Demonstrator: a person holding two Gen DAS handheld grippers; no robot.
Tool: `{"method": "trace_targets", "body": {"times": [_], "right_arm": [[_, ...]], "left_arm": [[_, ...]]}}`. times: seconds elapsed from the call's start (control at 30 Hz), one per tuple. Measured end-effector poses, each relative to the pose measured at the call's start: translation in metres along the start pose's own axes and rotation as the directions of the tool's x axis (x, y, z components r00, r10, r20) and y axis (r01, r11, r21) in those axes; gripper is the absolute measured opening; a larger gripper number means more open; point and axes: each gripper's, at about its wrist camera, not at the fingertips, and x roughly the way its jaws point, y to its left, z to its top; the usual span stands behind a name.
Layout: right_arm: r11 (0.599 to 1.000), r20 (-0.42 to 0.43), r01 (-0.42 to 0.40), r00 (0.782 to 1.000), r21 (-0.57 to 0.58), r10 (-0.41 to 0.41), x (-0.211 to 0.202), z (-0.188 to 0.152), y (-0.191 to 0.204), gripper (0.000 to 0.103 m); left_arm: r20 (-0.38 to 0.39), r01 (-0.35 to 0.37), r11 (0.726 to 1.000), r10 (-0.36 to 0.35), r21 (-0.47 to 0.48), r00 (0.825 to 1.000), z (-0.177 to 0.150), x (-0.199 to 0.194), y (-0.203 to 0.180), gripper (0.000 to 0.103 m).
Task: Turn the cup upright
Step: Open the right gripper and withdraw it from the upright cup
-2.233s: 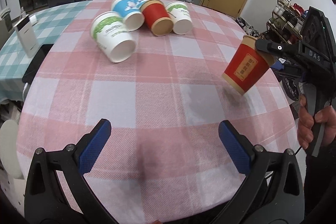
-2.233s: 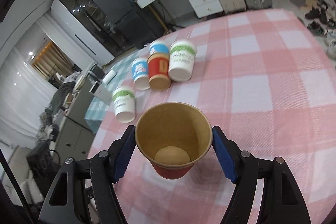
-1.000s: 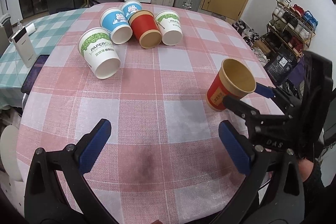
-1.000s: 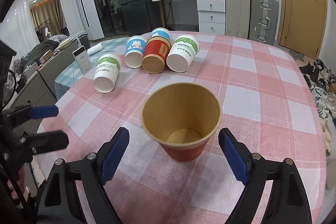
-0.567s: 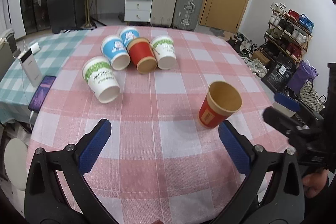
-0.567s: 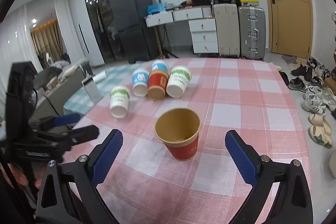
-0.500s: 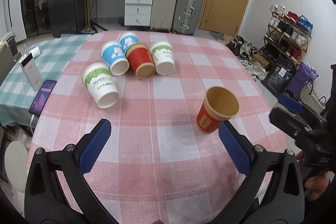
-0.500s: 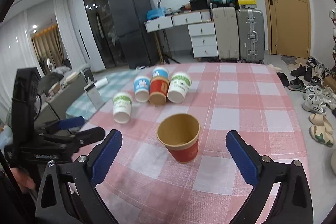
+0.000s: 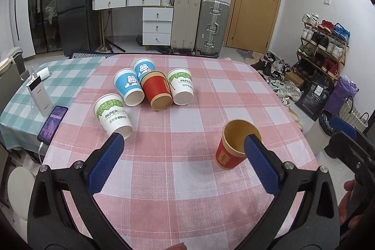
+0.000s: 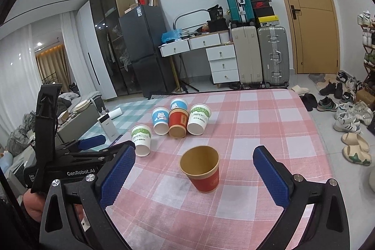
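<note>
Both grippers are pulled back now, and the red cup (image 10: 202,169) is left standing upright near the surface's (image 9: 187,179) right edge. Both jaws are spread wide, holding nothing. A bump could knock it off.

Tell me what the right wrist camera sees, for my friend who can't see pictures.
A red paper cup with a brown inside stands upright on a pink checked tablecloth, between the open blue-padded right tool. Behind it five paper cups lie on their sides, and the left tool is at the left.
</note>
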Motion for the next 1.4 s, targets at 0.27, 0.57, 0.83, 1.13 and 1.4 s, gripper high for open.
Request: {"method": "trace_targets", "body": {"times": [0.27, 0.57, 0.83, 1.13, 1.4], "right_arm": [[1.000, 0.011, 0.002, 1.000, -0.006, -0.002, -0.0022, -0.0004, 0.0000, 0.102], [1.000, 0.007, -0.001, 1.000, -0.007, 0.001, -0.0007, -0.0008, -0.0004, 0.103], [1.000, 0.004, -0.001, 1.000, -0.011, 0.001, -0.0009, -0.0009, 0.0007, 0.103], [1.000, 0.009, -0.004, 1.000, -0.020, 0.005, -0.0011, -0.0004, 0.0039, 0.103], [1.000, 0.005, -0.004, 1.000, -0.015, 0.004, 0.0001, -0.0009, 0.0032, 0.103]], "left_arm": [[0.010, -0.003, 1.000, 0.003, 0.012, 1.000, 0.0019, 0.0005, -0.0039, 0.102], [0.011, -0.005, 1.000, 0.004, 0.015, 1.000, 0.0022, 0.0008, -0.0046, 0.102], [0.017, -0.006, 1.000, 0.006, 0.019, 1.000, 0.0050, -0.0012, -0.0051, 0.102], [0.012, 0.004, 1.000, -0.004, 0.022, 1.000, 0.0067, -0.0019, -0.0074, 0.102], [0.017, 0.005, 1.000, -0.005, 0.028, 1.000, 0.0064, -0.0016, -0.0098, 0.102]]}}
